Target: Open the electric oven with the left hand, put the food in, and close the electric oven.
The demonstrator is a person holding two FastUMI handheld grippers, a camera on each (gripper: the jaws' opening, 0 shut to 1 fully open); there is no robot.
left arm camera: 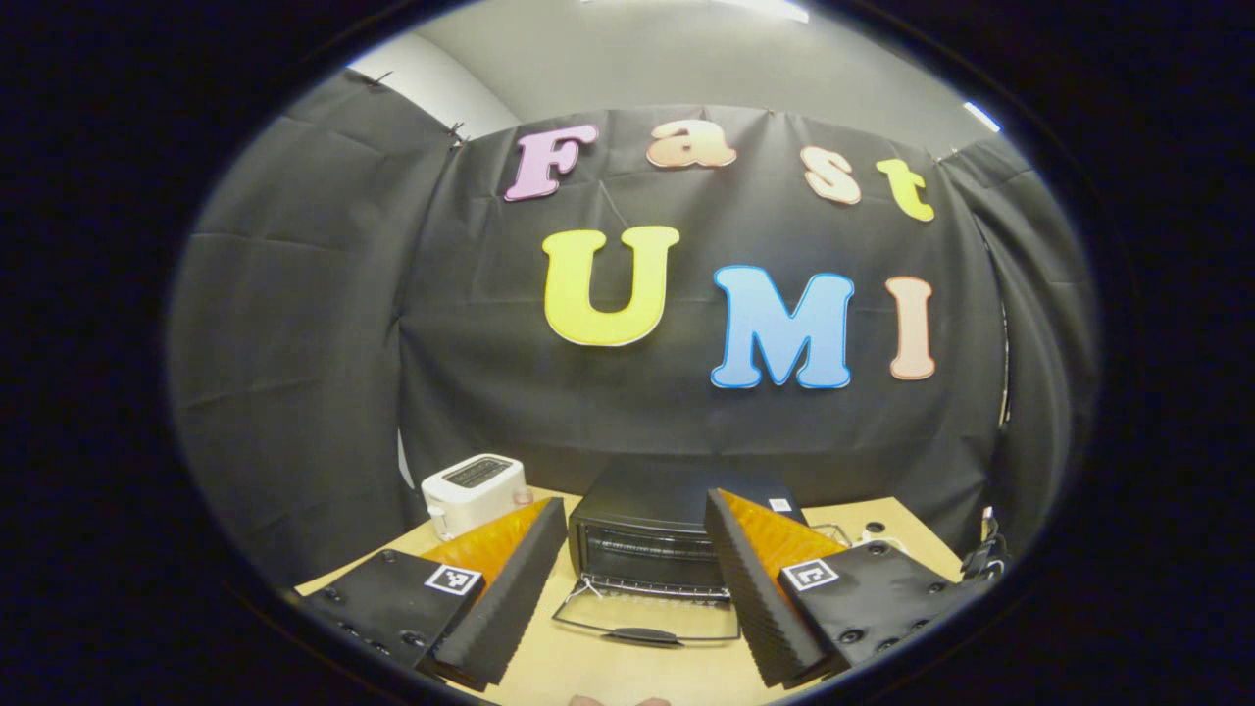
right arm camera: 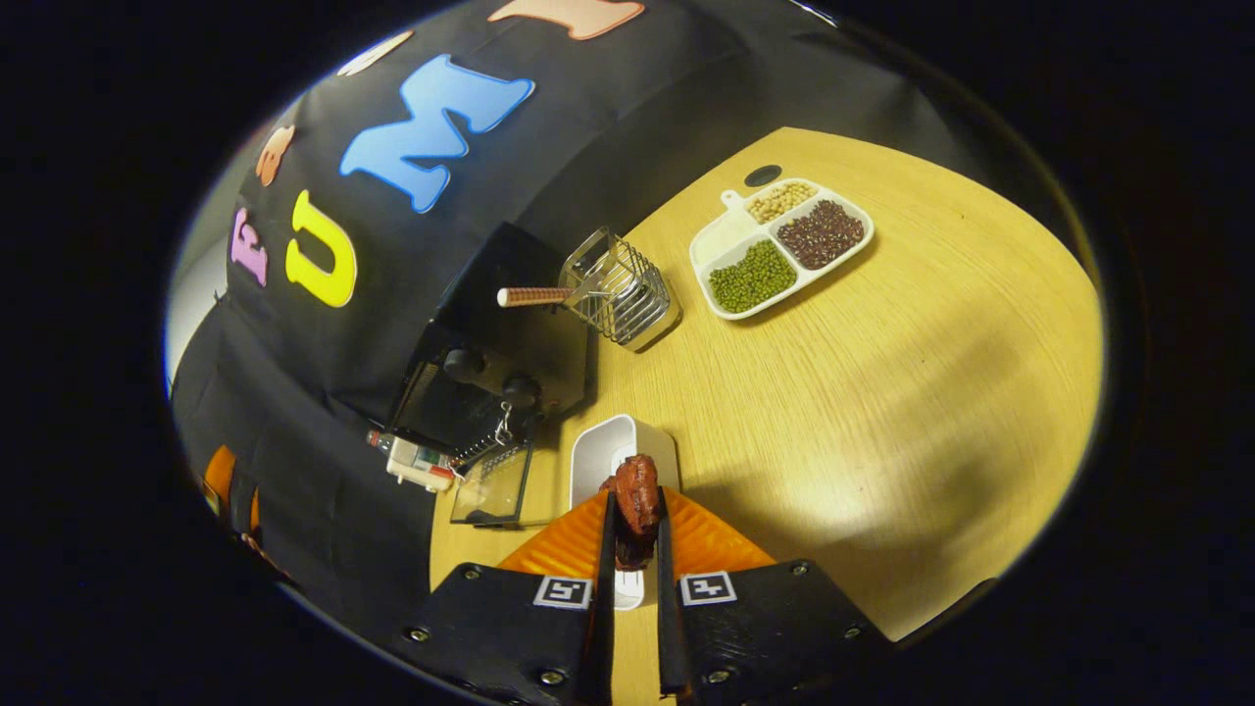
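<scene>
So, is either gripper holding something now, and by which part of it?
The right gripper holds the reddish-brown piece of food by its lower end, both fingers pressing its sides. The left gripper is open and holds nothing.

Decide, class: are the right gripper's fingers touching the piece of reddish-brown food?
Touching. In the right gripper view, the right gripper has both fingers pressed against the sides of the food, held above the white dish.

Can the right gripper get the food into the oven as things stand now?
Probably yes: the oven door lies open, the left gripper holds nothing, and the right gripper grips the food.
</scene>
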